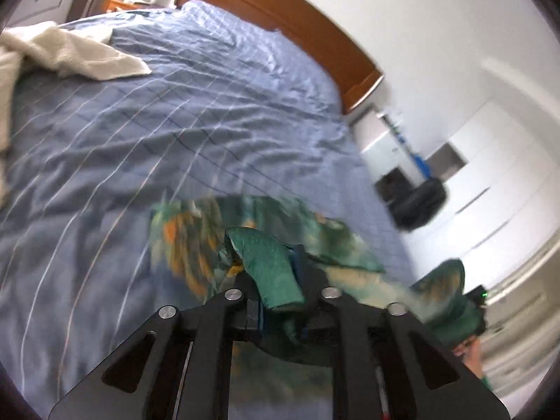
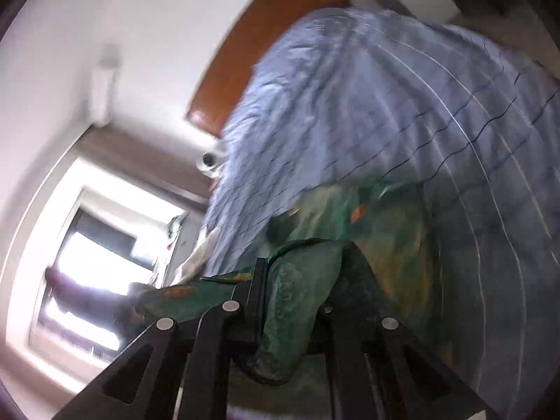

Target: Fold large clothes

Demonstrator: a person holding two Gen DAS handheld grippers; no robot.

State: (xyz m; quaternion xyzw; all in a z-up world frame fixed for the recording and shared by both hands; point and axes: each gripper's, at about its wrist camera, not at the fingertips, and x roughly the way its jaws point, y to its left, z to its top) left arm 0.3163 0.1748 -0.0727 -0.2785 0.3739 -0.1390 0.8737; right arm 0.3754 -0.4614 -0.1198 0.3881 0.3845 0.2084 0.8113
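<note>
Both claws are up over the bed (image 1: 147, 133), each pinching a bunch of the same green patterned garment (image 1: 196, 241) — teal ground with orange and cream print, kind of garment not clear. Left claw (image 1: 280, 280): jaws closed narrow on a folded teal edge that pokes up between them; the cloth hangs away from it over the blue checked duvet (image 1: 245, 105). Right claw (image 2: 294, 280): jaws likewise clamped on a thick wad of the same fabric, the remainder trailing down toward the duvet. Two grips well apart on one edge make sense as a way to spread the piece by its own weight, so it can be laid flat before any fold. Both views are motion-blurred; whether the lower hem touches the duvet cannot be told. Judgement: early stage — garment held aloft, not yet laid out, no fold visible. A cream towel-like cloth (image 1: 70, 52) lies crumpled at the far left of the bed, well apart from the work. A wooden headboard (image 1: 287, 24) closes the far end.
</note>
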